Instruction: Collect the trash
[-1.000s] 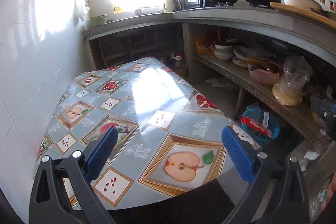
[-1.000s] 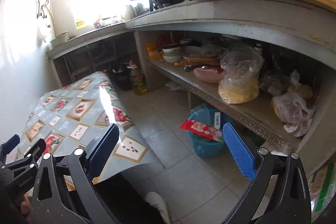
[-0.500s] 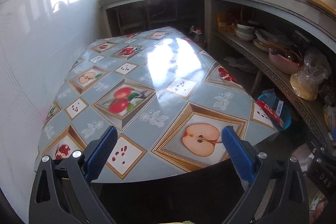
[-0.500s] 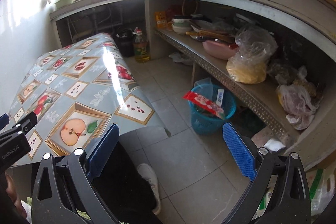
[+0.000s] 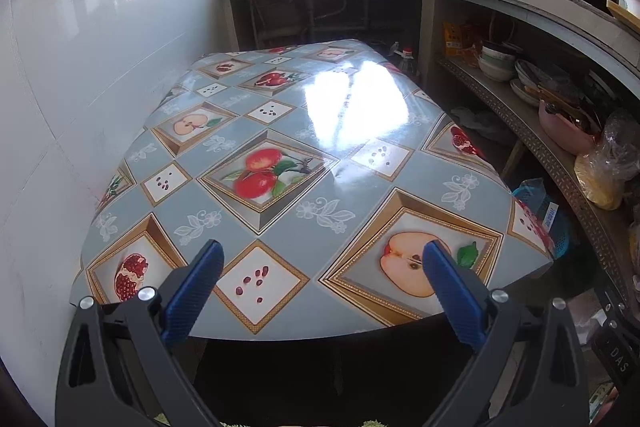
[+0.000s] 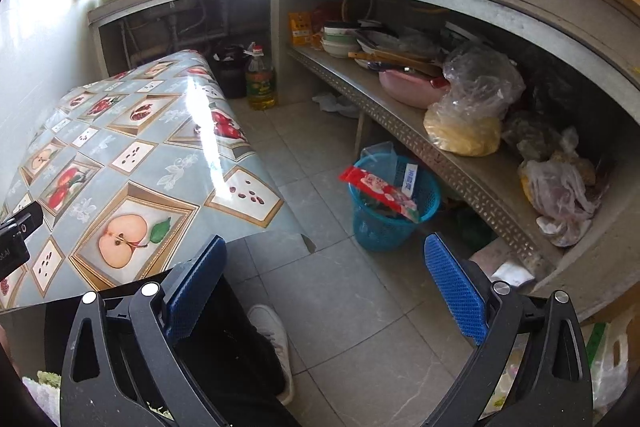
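Change: both views have tilted down since earlier; more floor shows.
Left tongs: spread, empty, over the counter.
Right tongs: spread, empty.
Red wrapper: across the blue basket rim, just ahead of the right tongs.

You are looking at a red snack wrapper lying flat and tilted across the rim of a blue plastic basket, which is standing upright on the floor just beside the shelf's front edge.
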